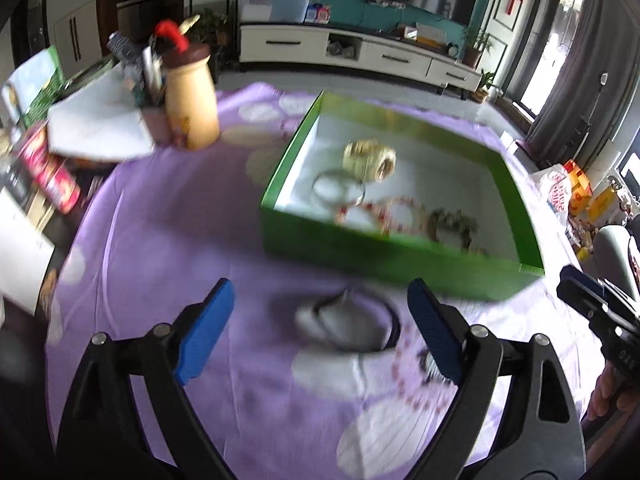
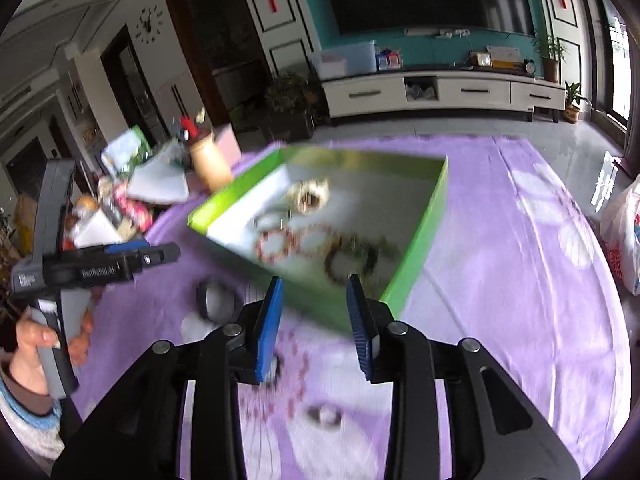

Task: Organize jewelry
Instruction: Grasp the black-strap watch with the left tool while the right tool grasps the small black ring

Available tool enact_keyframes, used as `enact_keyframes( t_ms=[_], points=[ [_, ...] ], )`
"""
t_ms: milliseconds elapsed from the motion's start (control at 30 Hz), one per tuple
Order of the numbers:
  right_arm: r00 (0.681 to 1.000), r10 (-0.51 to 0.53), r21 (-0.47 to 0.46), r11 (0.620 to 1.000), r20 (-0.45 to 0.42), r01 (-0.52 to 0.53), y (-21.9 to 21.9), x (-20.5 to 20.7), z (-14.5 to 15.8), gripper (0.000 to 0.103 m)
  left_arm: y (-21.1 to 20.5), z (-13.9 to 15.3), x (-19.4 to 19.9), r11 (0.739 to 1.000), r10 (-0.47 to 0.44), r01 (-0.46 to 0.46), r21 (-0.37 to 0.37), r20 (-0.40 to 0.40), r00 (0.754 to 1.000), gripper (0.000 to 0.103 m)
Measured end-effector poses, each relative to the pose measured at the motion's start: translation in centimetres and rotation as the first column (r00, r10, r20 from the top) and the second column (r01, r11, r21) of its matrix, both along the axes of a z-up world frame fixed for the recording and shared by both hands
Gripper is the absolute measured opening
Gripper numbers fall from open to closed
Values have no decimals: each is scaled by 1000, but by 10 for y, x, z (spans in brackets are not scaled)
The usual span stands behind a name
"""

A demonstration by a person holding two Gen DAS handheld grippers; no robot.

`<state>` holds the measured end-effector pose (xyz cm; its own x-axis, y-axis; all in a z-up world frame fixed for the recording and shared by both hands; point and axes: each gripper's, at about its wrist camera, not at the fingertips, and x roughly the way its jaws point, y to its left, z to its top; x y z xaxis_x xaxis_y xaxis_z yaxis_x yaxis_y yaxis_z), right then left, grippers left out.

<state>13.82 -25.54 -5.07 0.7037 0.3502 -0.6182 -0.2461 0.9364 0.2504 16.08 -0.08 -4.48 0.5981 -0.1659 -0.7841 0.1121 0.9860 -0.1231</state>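
On the purple tablecloth (image 1: 168, 240), we hold both grippers, left gripper (image 1: 320, 328) and right gripper (image 2: 316, 324), spread and empty; blurred motion could make us miss the dark bangle (image 1: 356, 320) or nudge the green box (image 1: 384, 256).

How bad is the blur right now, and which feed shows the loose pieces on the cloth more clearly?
Left wrist view: motion smear on the green cardboard box and the dark bangle on the purple cloth; the blue-padded left gripper stays sharp. Right wrist view: equally smeared; the small silver ring and red bead string are streaks behind the right gripper. Neither is clearer.
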Motion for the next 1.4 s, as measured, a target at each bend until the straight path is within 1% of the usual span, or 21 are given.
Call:
enact_keyframes(
  t_ms=[67, 133, 233, 367, 500, 533, 600, 633, 733, 867, 967, 1033, 1100, 1167, 1200, 1233, 1267, 1300, 1333, 1367, 1400],
  points=[
    [999, 2, -18, 1000, -51, -3, 1, -10, -17, 33, 3, -6, -10, 1000, 13, -13, 0, -20, 1000, 89],
    [994, -3, -35, 999, -107, -1, 3, -16, -36, 34, 7, -11, -21, 999, 24, -25, -22, -38, 999, 89],
    [987, -23, -81, 997, -156, 11, 7, -23, -58, 33, 9, -17, -33, 998, 34, -37, -51, -57, 998, 91],
    [984, -43, -113, 993, -171, 24, 14, -24, -73, 33, 11, -24, -41, 997, 42, -47, -62, -83, 996, 94],
    [988, -42, -156, 988, -147, 19, 23, -21, -75, 33, 12, -31, -43, 996, 52, -61, -72, -111, 992, 99],
    [989, -40, -169, 985, -141, 15, 27, -20, -75, 31, 12, -32, -42, 995, 55, -64, -74, -120, 991, 99],
    [992, -40, -221, 975, -122, 12, 33, -21, -76, 19, 12, -35, -41, 994, 62, -73, -77, -132, 989, 101],
    [992, -35, -229, 973, -118, 7, 34, -22, -77, 19, 12, -37, -40, 994, 68, -79, -77, -139, 988, 101],
    [992, -33, -199, 980, -118, 8, 33, -24, -77, 18, 13, -43, -32, 991, 85, -101, -93, -169, 982, 101],
    [995, -24, -98, 995, -95, 15, 26, -31, -70, 19, 17, -45, -20, 980, 114, -141, -140, -187, 976, 101],
    [997, -16, -62, 998, -75, 12, 25, -35, -63, 19, 18, -47, -8, 973, 130, -165, -163, -208, 970, 101],
    [998, -13, -49, 999, -68, 10, 24, -37, -60, 19, 15, -49, 0, 972, 137, -173, -158, -216, 967, 101],
    [998, -12, -36, 999, -63, 9, 23, -37, -57, 19, 12, -50, 7, 973, 145, -179, -143, -219, 965, 96],
    [998, -8, -21, 1000, -61, 6, 21, -37, -56, 19, 9, -53, 12, 974, 147, -181, -134, -229, 962, 80],
    [998, -6, -17, 1000, -60, 5, 20, -37, -56, 19, 6, -55, 16, 976, 149, -181, -122, -239, 960, 76],
    [998, -5, -14, 1000, -59, 5, 20, -37, -55, 19, 6, -57, 18, 976, 149, -182, -118, -244, 958, 69],
    [998, -3, -10, 1000, -58, 3, 21, -37, -55, 19, 5, -59, 19, 977, 150, -183, -113, -249, 957, 65],
    [998, -2, -7, 1000, -58, 2, 20, -37, -55, 19, 3, -62, 21, 977, 153, -184, -104, -253, 955, 64],
    [998, -1, -4, 1000, -58, 1, 20, -37, -55, 19, 2, -63, 22, 978, 154, -184, -98, -254, 955, 59],
    [998, 0, -3, 1000, -57, 0, 20, -37, -55, 19, 1, -64, 24, 979, 156, -184, -92, -253, 955, 51],
    [998, 1, 0, 1000, -57, -1, 20, -37, -55, 19, 0, -65, 25, 979, 157, -184, -84, -254, 954, 47]
  ],
)
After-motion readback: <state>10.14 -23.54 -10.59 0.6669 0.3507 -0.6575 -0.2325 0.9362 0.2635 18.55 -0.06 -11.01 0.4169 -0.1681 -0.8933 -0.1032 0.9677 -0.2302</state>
